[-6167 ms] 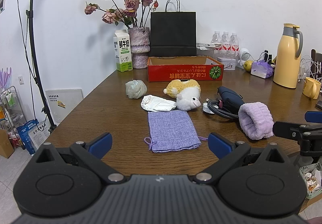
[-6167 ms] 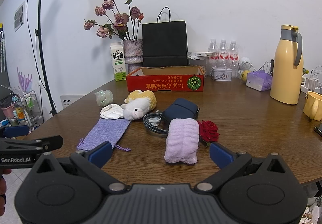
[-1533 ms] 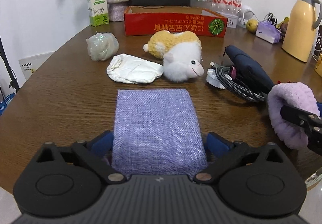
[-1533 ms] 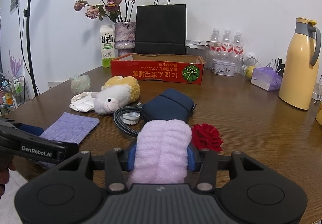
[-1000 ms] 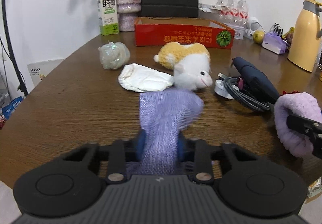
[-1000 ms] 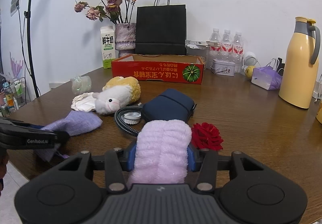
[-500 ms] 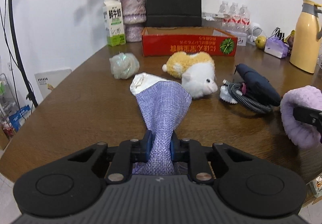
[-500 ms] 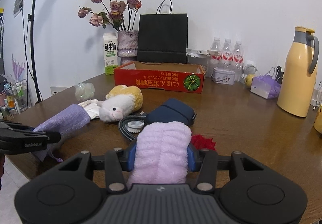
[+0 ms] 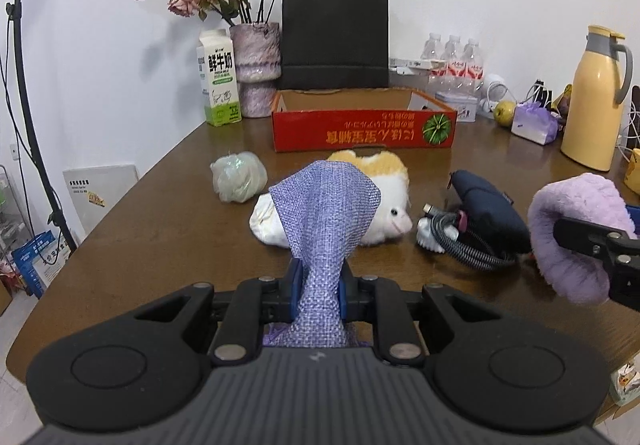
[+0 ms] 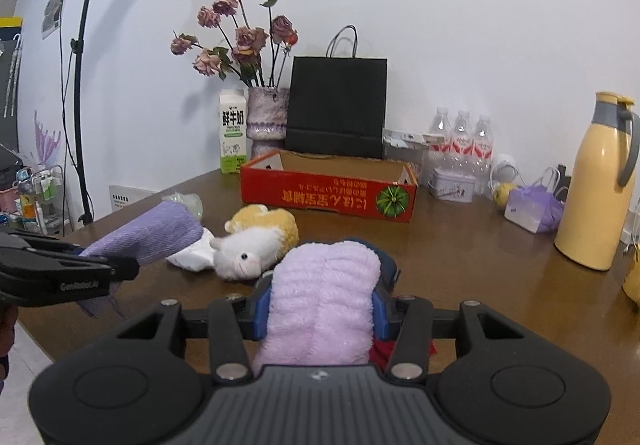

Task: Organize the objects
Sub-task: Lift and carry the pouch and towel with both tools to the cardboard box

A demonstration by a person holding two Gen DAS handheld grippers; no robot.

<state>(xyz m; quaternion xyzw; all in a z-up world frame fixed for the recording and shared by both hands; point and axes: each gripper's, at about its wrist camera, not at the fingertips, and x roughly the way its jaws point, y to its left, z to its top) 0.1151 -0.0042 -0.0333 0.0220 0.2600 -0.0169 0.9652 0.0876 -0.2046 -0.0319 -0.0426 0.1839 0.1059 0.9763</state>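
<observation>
Now my left hand-held gripper (image 9: 319, 287) pinches the lilac woven fabric pouch (image 9: 325, 213); my right hand-held gripper (image 10: 318, 311) clamps the fluffy lavender rolled towel (image 10: 324, 301), both above the brown wooden tabletop (image 9: 160, 229).

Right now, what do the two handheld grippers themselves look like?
Both match: a black ribbed body with two round caps, black linkage arms with silver pivot screws, and blue pads inside the fingers. The left gripper shows this in its own view, the right gripper in its own. White "GenRobot.AI" lettering runs along the left gripper's side. No cables visible.
</observation>
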